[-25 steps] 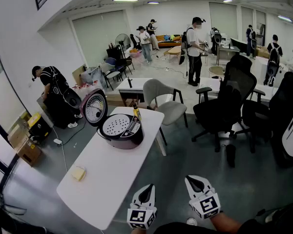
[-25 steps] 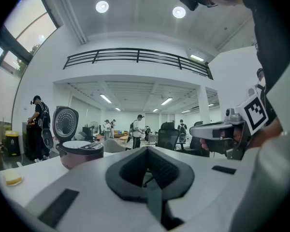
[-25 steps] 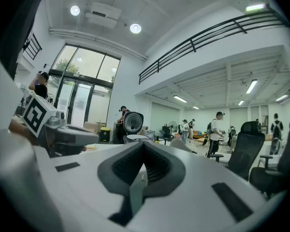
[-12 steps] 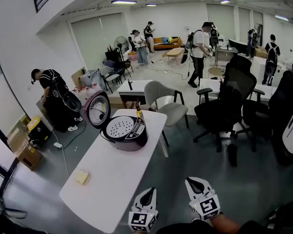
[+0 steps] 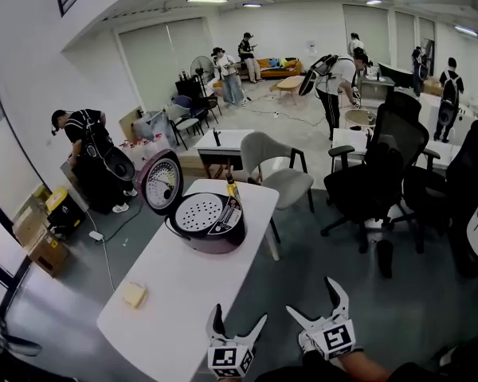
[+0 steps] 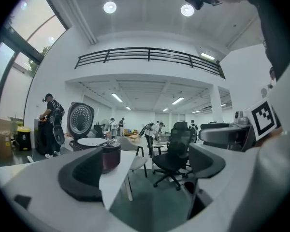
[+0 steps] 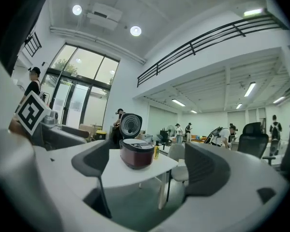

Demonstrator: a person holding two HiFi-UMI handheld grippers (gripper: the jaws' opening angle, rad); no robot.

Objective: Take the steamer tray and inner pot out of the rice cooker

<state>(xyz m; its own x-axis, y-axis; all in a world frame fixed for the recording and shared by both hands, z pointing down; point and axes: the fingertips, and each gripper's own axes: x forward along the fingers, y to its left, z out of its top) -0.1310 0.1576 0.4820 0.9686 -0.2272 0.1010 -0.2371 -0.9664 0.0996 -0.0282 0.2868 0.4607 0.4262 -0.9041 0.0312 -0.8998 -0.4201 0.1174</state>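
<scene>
Rice cooker (image 5: 205, 223) stood near the far end of a white table (image 5: 183, 301) with its lid (image 5: 161, 183) swung upright; the perforated steamer tray (image 5: 197, 211) sat in the cooker's mouth and covered what lay under it, so the inner pot could not be seen. A small yellow bottle (image 5: 232, 186) stood just beyond the cooker; a pale yellow block (image 5: 133, 294) lay alone on the table's near half.

At the bottom of the head view the left gripper (image 5: 239, 317) and the right gripper (image 5: 311, 297) were held side by side off the table's near right edge, well apart from the cooker; both pairs of jaws had just been opening and stood spread wide, with nothing gripped and nothing between them but open floor.

The left gripper view looked along the table's edge, with the dark red cooker showing beside the left jaw; the right gripper view framed the cooker in the distance between its parted jaws, untouched.

A grey chair (image 5: 272, 169) was drawn up at the table's far right side; black office chairs (image 5: 378, 173) stood further right; several people (image 5: 88, 146) were busy across the room.
</scene>
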